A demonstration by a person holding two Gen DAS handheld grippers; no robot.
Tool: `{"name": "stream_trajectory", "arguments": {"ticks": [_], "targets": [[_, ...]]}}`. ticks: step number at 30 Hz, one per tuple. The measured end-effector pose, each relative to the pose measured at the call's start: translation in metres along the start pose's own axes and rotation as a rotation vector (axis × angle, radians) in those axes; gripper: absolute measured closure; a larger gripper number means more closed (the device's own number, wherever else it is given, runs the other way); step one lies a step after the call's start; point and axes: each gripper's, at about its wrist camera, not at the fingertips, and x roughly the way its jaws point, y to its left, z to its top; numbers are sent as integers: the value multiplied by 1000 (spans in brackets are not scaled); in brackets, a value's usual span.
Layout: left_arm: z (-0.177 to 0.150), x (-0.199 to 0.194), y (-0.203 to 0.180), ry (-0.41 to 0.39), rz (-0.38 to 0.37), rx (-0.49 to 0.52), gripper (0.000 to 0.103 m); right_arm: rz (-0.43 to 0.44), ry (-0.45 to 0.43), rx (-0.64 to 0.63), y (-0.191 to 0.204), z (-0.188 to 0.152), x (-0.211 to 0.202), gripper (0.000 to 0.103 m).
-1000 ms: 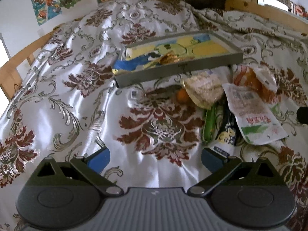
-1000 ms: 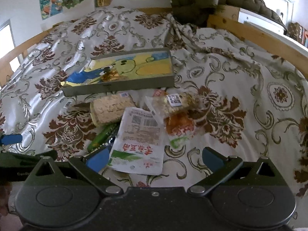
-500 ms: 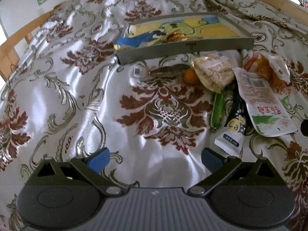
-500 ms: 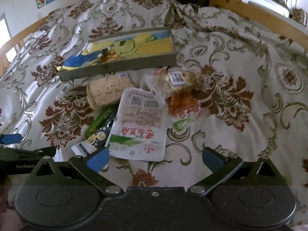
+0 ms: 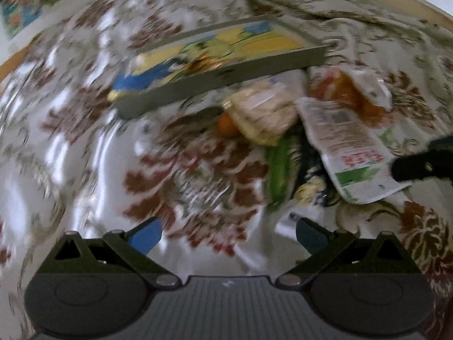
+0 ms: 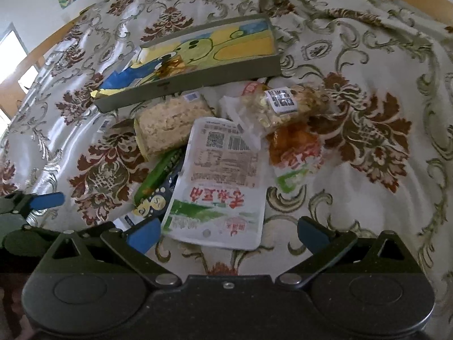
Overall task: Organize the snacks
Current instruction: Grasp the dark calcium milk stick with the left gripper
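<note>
Tray (image 6: 198, 78): shallow grey box with a cartoon-printed floor, lying on the patterned bedspread (image 6: 368, 70).
Snacks: heaped just in front of the tray; white packet (image 6: 218, 181) on top, rice-cake pack (image 6: 170, 121) and green stick (image 6: 157, 172) beside it.
Left gripper (image 5: 228, 233): fingers spread, empty, short of the heap.
Right gripper (image 6: 228, 231): fingers spread, empty, at the white packet's near edge.

Blur and overlap in our views

Our left wrist view is smeared, so the tray (image 5: 223, 76) print is unreadable; the white packet (image 6: 218, 181) covers part of the dark packet (image 6: 158, 198).
</note>
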Motion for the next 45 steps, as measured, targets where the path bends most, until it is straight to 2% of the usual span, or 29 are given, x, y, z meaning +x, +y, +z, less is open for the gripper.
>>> {"name": "stream_trajectory", "arguments": {"ticks": [4,8,13,17,24,28,35,38,39,43,45], "targets": [[7,-1,-10,-75,-70,135,0,15,3,-49,-9,13,9,1],[11,7,-18,-113,-165,247,0,78,24,-6,-23,19,22,1],[13,21,-19,-106,-293,247,0,137,70,29,-28,19,35,1],[16,29,-23,-119,-347,287,1,164,92,31,-27,20,44,1],[14,39,-26,-87,-416,321,19,205,94,59,-28,23,52,4],[12,37,-27,-92,-418,346,26,210,90,65,-29,24,51,10],[11,37,-29,-91,-369,376,38,202,83,80,-31,23,51,20],[11,40,-30,-90,-330,378,37,194,91,82,-31,24,54,20],[11,41,-31,-86,-318,377,34,195,93,86,-31,24,55,20],[9,42,-31,-83,-310,380,33,220,82,149,-37,26,59,19],[9,41,-30,-83,-316,377,35,237,62,183,-41,28,56,29]]}}
